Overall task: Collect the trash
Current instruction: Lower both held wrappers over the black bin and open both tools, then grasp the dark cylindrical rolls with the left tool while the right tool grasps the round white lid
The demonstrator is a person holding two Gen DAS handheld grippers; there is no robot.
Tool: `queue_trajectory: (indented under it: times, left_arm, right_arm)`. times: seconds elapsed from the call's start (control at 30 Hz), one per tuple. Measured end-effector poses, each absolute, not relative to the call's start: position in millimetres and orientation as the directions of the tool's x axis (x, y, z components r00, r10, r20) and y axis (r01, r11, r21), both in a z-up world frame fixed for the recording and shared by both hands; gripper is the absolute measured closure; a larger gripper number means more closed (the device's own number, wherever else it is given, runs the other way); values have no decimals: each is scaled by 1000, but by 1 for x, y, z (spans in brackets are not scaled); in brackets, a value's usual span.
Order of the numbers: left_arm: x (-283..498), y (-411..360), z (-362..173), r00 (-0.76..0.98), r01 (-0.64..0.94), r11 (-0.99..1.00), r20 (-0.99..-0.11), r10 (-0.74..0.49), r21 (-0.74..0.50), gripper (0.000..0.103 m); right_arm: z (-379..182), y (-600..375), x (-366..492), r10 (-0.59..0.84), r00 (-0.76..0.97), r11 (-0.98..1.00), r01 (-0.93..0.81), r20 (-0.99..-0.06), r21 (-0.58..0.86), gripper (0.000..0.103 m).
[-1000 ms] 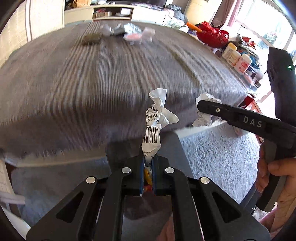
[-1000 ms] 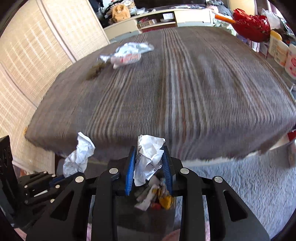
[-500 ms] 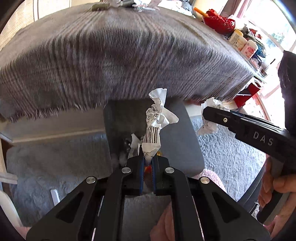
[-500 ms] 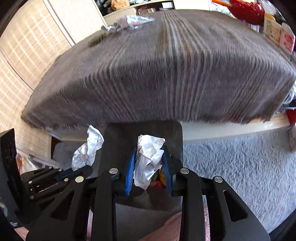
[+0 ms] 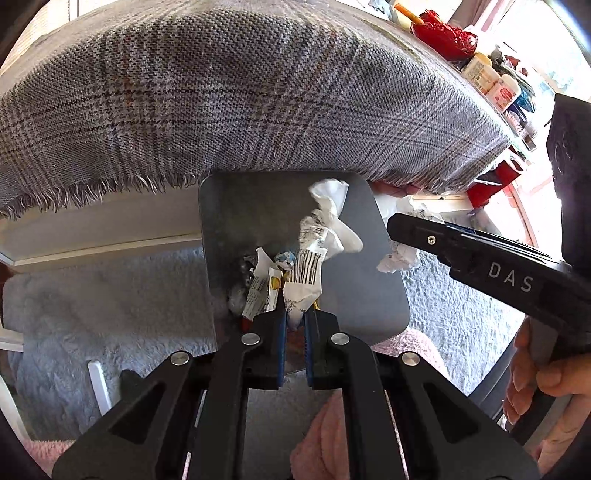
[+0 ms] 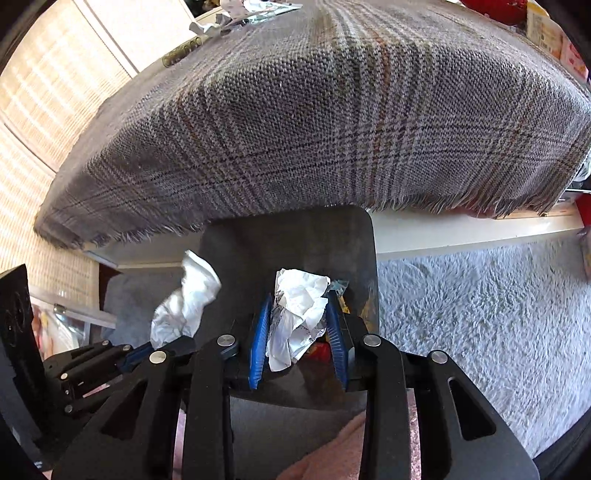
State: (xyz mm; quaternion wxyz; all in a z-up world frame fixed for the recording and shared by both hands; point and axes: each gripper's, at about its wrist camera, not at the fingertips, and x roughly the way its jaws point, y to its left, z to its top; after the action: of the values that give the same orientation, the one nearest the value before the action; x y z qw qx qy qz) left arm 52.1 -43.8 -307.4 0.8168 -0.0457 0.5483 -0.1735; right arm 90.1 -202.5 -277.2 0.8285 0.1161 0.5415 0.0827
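Woven plaid cloth [image 5: 258,103], grey with rust and dark lines and a frayed fringe, drapes over the table and fills the upper half of both views. Below it lies shaggy pale grey carpet [image 6: 480,314]. Between them stands a dark grey bin [image 5: 362,288], smooth-walled with rounded corners, its mouth under both grippers; inside it lie scraps of wrapper [image 5: 262,288], their print too small to read.

Left gripper [image 5: 294,317]: its blue pads are nearly together, pinching the lower end of a crumpled white paper with a barcode [image 5: 314,258], which stands up over the bin. Right gripper [image 6: 297,332]: its ribbed blue pads are spreading apart, with a crumpled white paper wad [image 6: 299,306] between them above the bin (whether the pads press on it at this instant I cannot tell).

Only the left view shows a hand [image 5: 543,384] on the right gripper's handle, a red basket [image 5: 443,35] and bottles [image 5: 491,79] at the far right. Only the right view shows woven blinds [image 6: 55,92] and more trash [image 6: 255,9] at the far table edge, cut off by the frame
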Motion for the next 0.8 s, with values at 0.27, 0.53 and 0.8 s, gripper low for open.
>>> queue_trajectory:
  times: [0.27, 0.53, 0.8]
  left_arm:
    - [53, -37, -298, 372, 222, 945, -875, -310, -240, 66]
    - [63, -11, -269, 458, 145, 967, -853, -252, -209, 16]
    - [79, 7, -223, 531, 140, 969, -811, -247, -203, 11]
  right_arm:
    - [-274, -211, 91, 267, 410, 954, 15, -872, 299, 35]
    - [-252, -235, 91, 224, 471, 954, 71, -853, 290, 12]
    - [-221, -245, 97, 200, 530, 957, 77, -824, 281, 7]
